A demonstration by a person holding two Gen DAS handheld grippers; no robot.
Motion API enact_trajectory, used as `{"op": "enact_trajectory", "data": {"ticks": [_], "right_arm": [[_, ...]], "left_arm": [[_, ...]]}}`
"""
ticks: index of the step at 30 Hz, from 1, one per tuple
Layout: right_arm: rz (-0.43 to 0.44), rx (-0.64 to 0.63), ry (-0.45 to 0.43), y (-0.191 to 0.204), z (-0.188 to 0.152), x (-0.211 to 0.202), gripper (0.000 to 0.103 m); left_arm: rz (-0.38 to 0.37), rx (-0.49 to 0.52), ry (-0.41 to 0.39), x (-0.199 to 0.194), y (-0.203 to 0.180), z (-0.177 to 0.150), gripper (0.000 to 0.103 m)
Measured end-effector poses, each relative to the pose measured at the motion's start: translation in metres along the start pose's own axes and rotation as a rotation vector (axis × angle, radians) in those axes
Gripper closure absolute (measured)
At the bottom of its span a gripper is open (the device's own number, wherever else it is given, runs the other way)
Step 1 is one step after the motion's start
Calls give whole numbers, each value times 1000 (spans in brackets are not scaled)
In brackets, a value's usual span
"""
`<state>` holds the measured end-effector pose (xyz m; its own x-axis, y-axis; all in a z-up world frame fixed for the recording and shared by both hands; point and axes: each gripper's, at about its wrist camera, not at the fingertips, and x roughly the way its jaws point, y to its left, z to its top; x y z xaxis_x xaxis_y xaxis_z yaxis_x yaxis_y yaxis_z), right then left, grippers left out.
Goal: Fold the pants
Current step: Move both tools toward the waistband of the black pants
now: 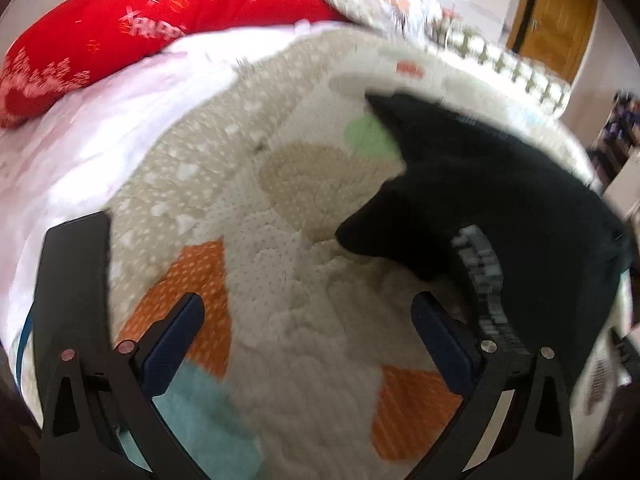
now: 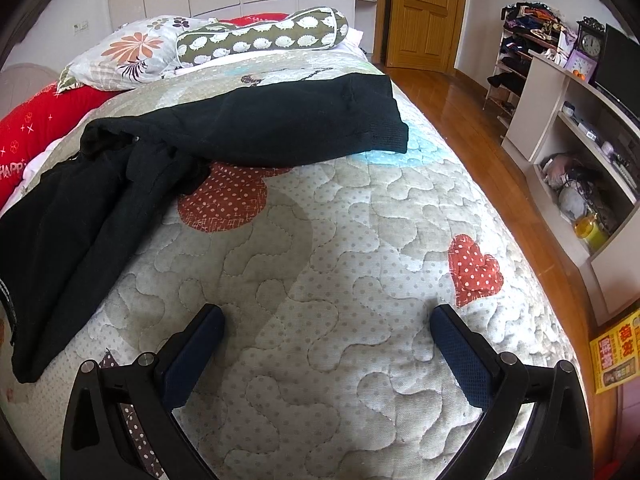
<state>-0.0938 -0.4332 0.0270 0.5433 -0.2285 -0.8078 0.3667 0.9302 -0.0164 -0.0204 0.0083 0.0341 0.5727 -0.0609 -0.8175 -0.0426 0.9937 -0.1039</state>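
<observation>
Right gripper (image 2: 326, 330) is hovering with jaws spread over quilt (image 2: 360, 240); black pants (image 2: 168, 148) are lying crumpled at ten o'clock.

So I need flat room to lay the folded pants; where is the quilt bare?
Bare quilt lies ahead of the right tongs, between the black pants and red heart patch. Crowded: pillows at the head, pants across the left.
</observation>
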Motion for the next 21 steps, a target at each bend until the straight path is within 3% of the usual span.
{"op": "enact_trajectory", "data": {"ticks": [2,6,12,17,21], "right_arm": [[8,14,14,4,0,-5,0],[115,42,-44,14,-2,-32,0],[213,-92,-90,55,0,-58,0],[246,-125,-96,73,3,-63,0],[247,-131,-104,80,9,-64,0]], "left_arm": [[-19,-24,-14,-18,0,1,0],[-8,6,-60,-38,-11,2,0],[-34,38,-111,-47,-29,-4,0],[-35,61,-138,-55,-37,-6,0],[-35,60,-112,-54,-42,-4,0]]}}
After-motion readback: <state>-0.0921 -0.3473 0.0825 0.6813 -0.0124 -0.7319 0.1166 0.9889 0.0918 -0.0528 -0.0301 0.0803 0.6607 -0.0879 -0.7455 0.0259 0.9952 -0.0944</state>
